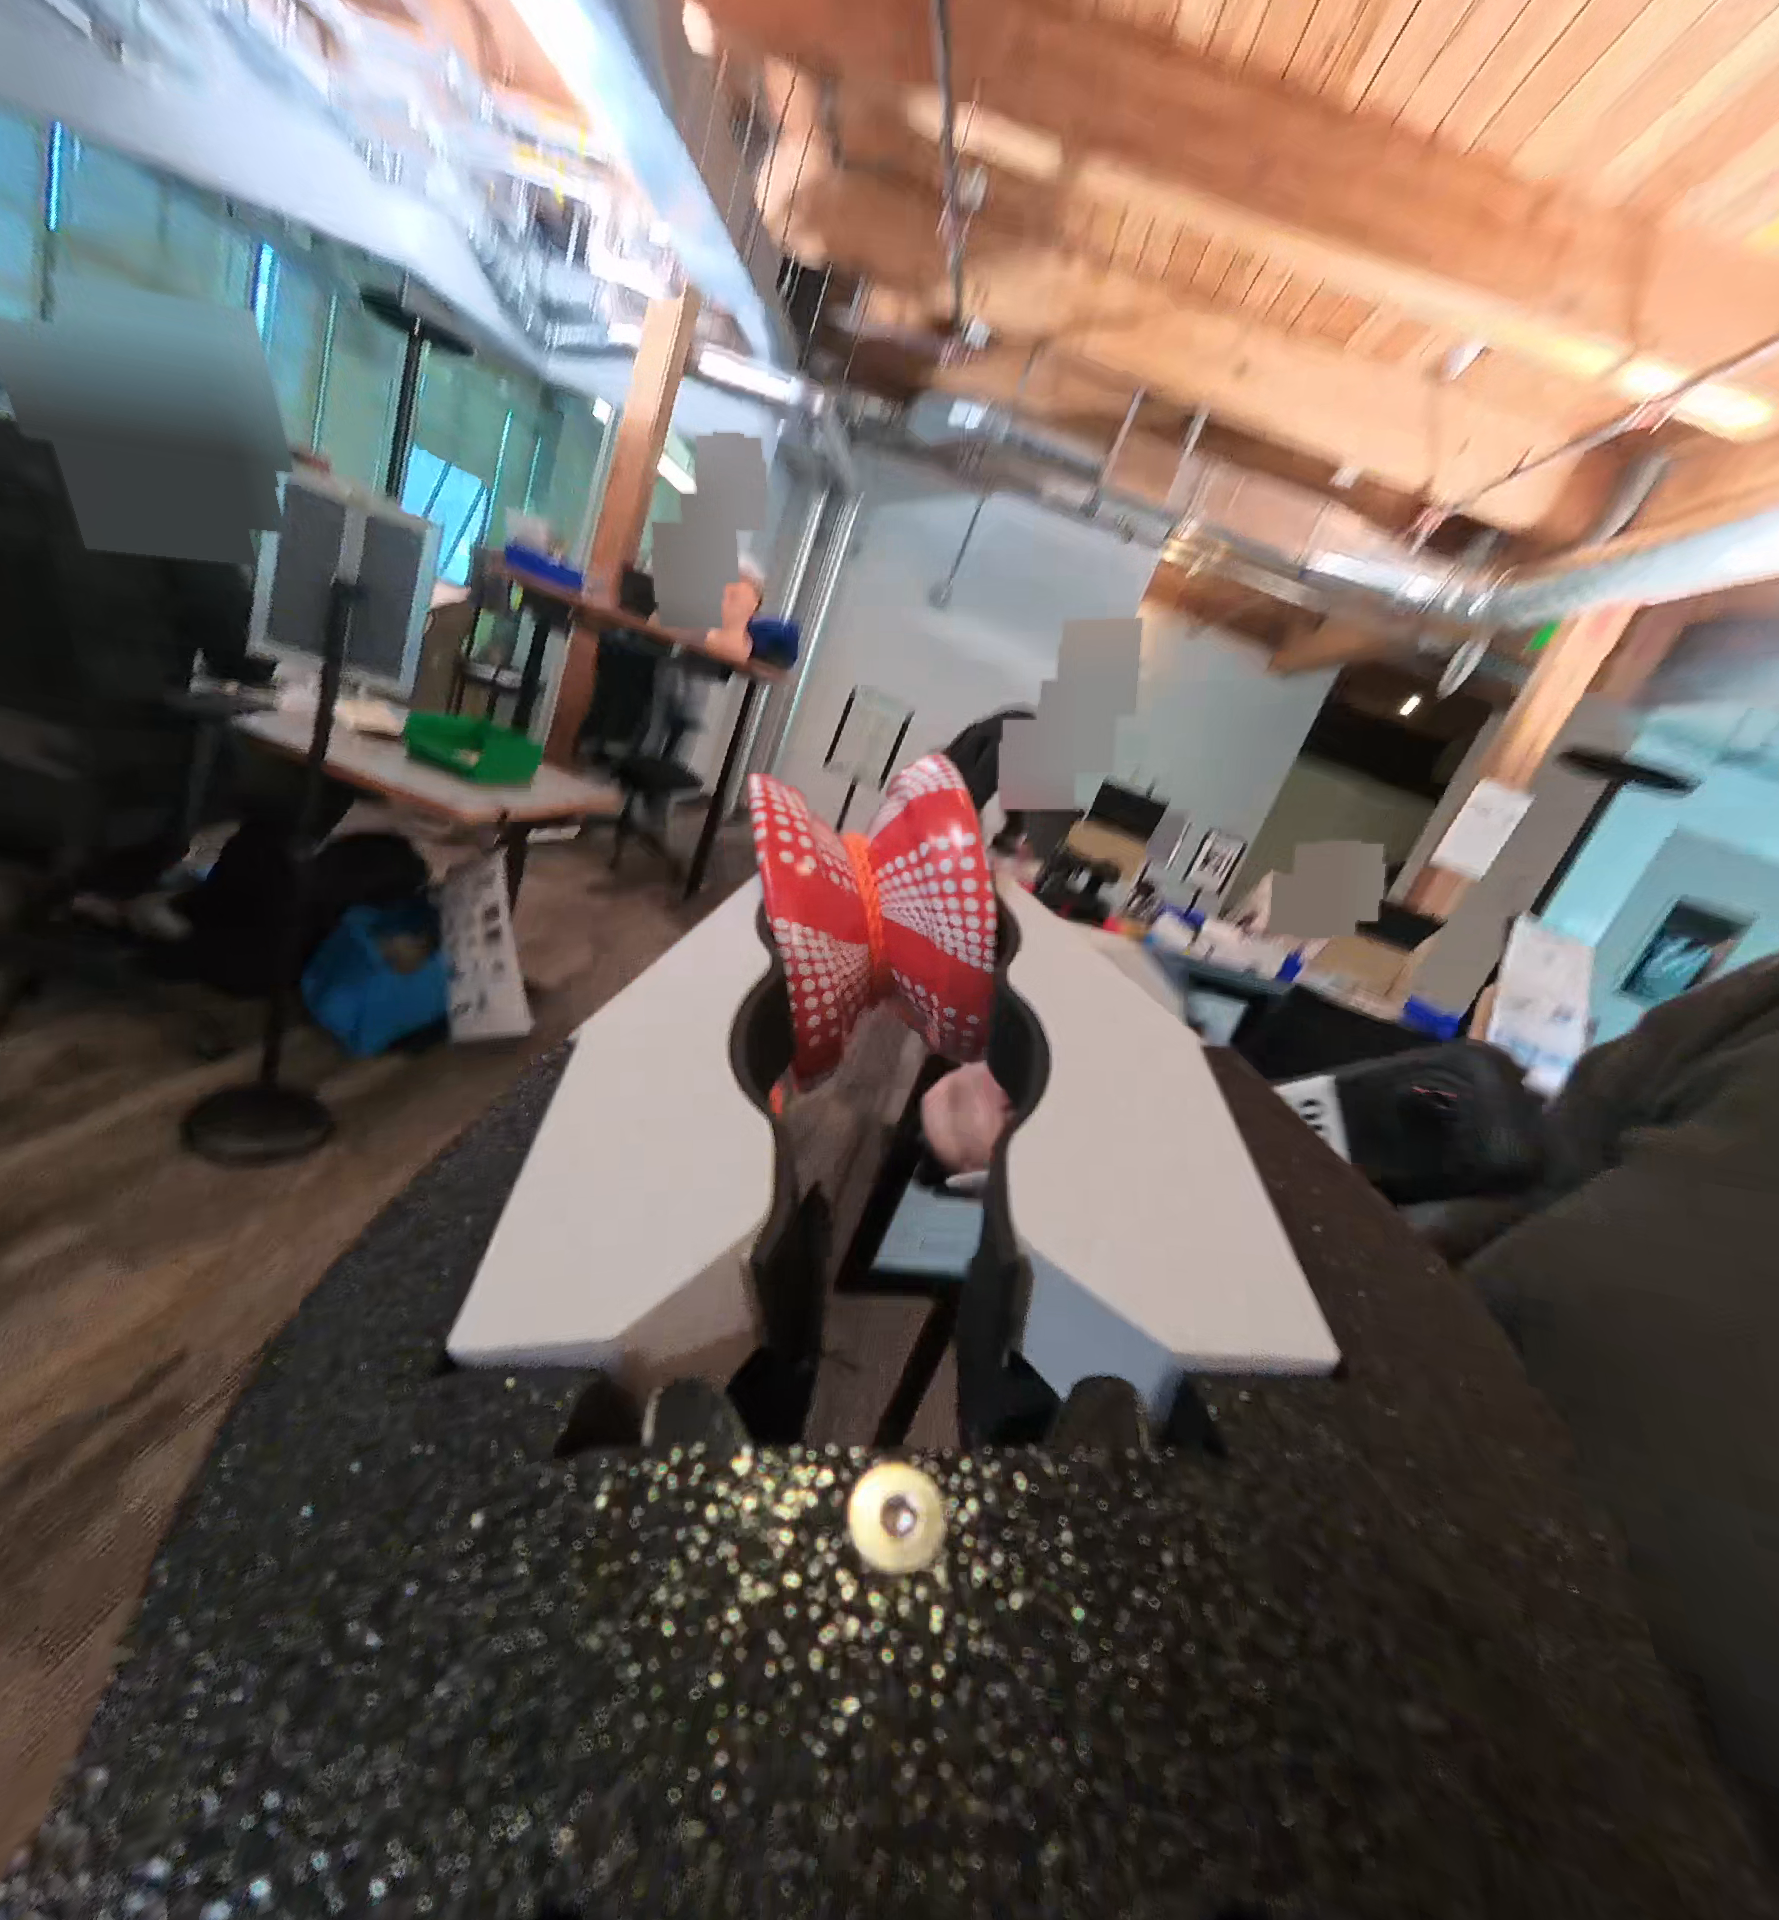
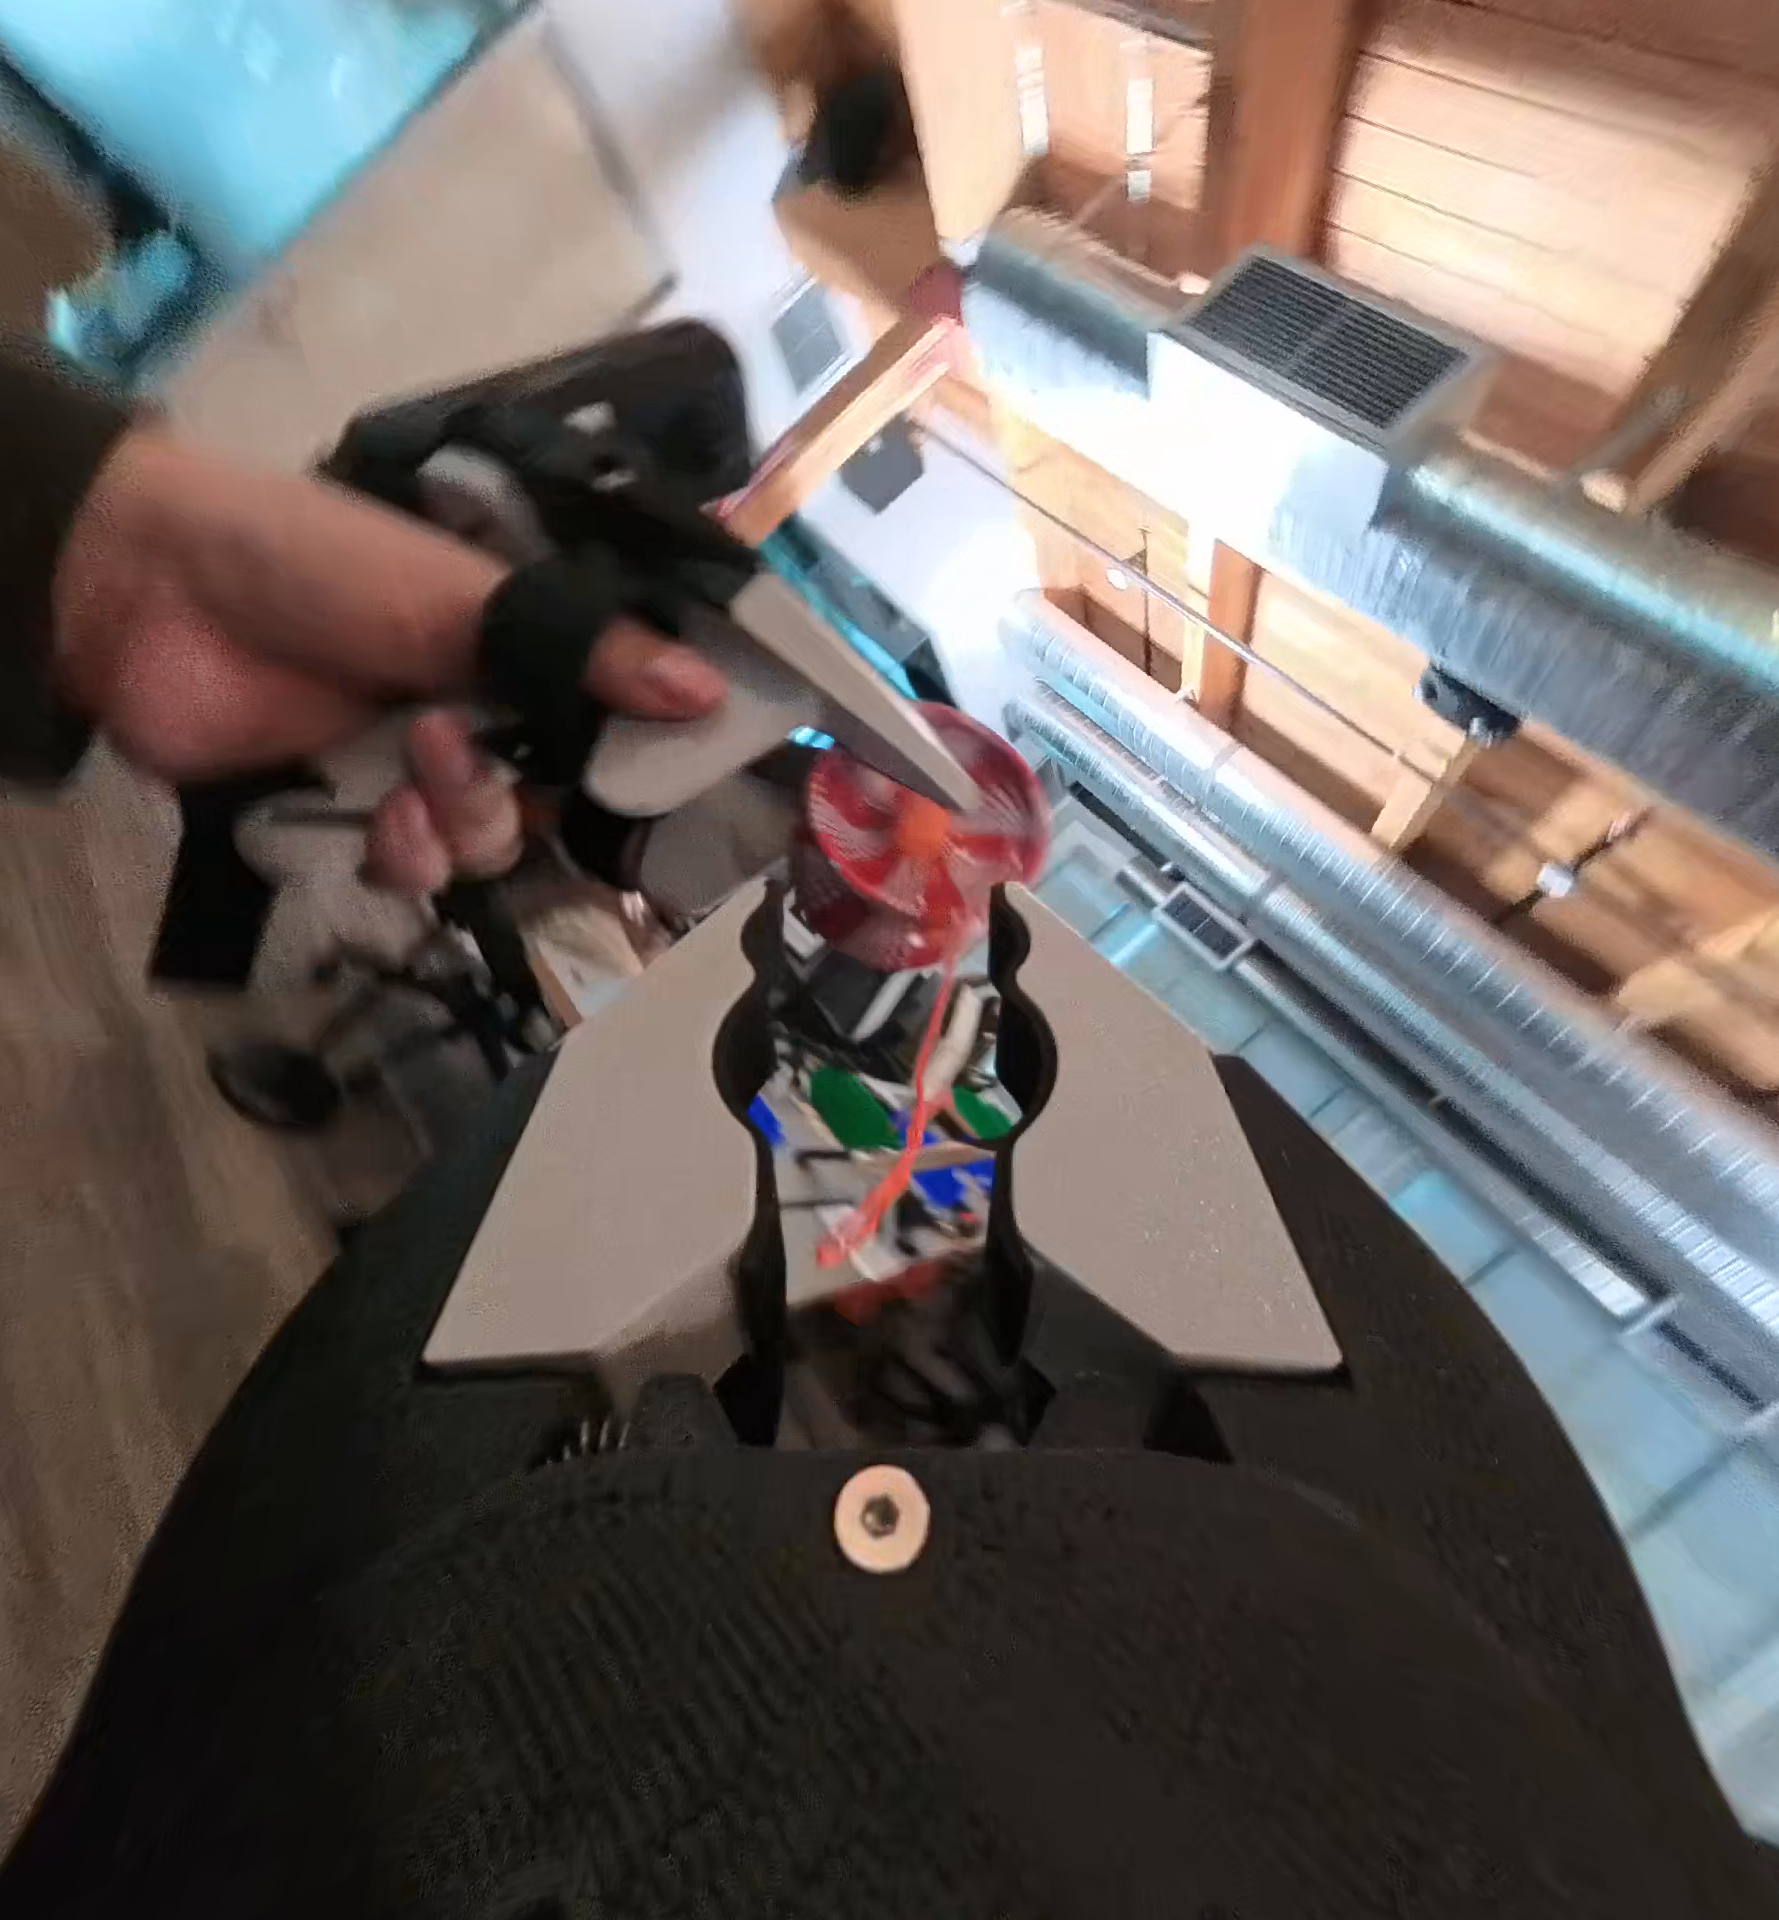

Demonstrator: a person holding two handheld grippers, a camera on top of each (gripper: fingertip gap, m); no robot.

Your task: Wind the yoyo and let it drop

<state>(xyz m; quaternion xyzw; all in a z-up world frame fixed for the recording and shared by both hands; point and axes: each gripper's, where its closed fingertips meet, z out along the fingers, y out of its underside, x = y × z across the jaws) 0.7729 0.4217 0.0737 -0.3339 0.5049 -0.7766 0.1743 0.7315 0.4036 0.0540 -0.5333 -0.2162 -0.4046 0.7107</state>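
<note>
On the left we see our left gripper (image 1: 880,914) closed on the red yoyo (image 1: 877,914) with white dots – the fingers press its two sides near the tips, and it is up in the air. Orange string (image 2: 921,1091) hangs down from it. Our right gripper (image 2: 890,914) is just beside the yoyo, jaws apart, holding nothing.

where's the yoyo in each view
Left wrist view: the yoyo sits at centre, edge-on, clamped at the left gripper tips.
Right wrist view: just above centre, side face showing, beyond the right gripper, string hanging down.
Shared landmark: the left gripper, which holds the yoyo in both views.
</note>
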